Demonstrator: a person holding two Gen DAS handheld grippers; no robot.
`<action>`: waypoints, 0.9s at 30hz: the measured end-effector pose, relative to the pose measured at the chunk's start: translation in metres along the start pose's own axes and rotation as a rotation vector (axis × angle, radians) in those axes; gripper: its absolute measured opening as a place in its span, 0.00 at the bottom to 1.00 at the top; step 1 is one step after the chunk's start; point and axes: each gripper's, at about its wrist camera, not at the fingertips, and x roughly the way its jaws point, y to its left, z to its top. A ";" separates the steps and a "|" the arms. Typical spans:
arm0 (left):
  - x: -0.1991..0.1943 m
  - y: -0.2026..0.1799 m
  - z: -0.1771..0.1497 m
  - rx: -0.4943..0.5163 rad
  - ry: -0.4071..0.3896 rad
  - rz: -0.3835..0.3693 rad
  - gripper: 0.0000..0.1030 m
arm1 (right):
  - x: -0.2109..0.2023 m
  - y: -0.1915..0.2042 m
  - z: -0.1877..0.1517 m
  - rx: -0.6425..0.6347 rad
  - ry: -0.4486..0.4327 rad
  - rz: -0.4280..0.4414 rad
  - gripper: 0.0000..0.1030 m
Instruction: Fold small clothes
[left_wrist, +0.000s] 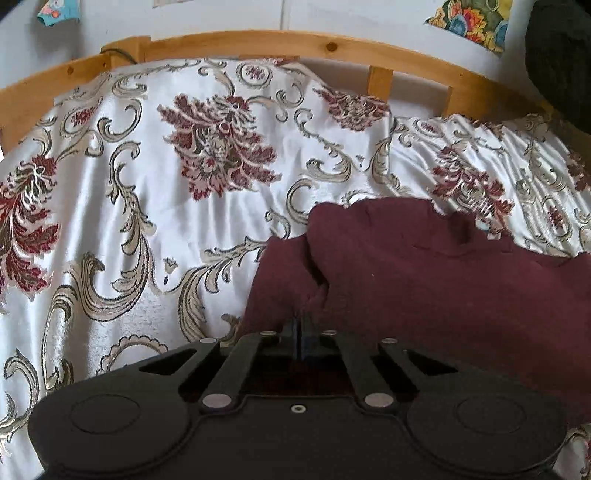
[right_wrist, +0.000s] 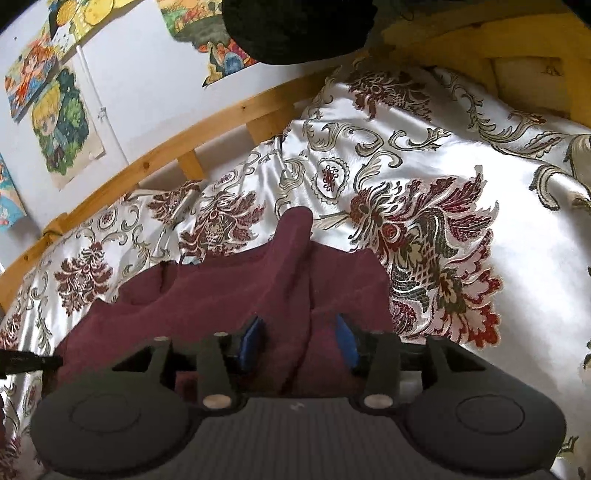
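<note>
Left gripper (left_wrist: 300, 325) pinches the maroon garment (left_wrist: 424, 280); right gripper (right_wrist: 299, 339) spread.
Garment lies on the floral bedspread (left_wrist: 147, 206); close the right on its raised ridge before folding.

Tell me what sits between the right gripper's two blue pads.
In the right wrist view, a raised fold of the maroon garment runs between the open right gripper's blue pads.
</note>
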 end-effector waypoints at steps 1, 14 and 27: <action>-0.002 0.001 0.000 -0.002 -0.007 -0.008 0.01 | 0.000 0.000 0.000 0.000 -0.001 -0.001 0.56; -0.031 0.011 -0.005 0.006 -0.087 0.024 0.97 | -0.008 0.023 0.001 -0.140 -0.059 -0.026 0.94; -0.022 0.038 -0.022 -0.050 0.001 -0.004 0.99 | -0.013 0.078 -0.009 -0.321 -0.094 -0.108 1.00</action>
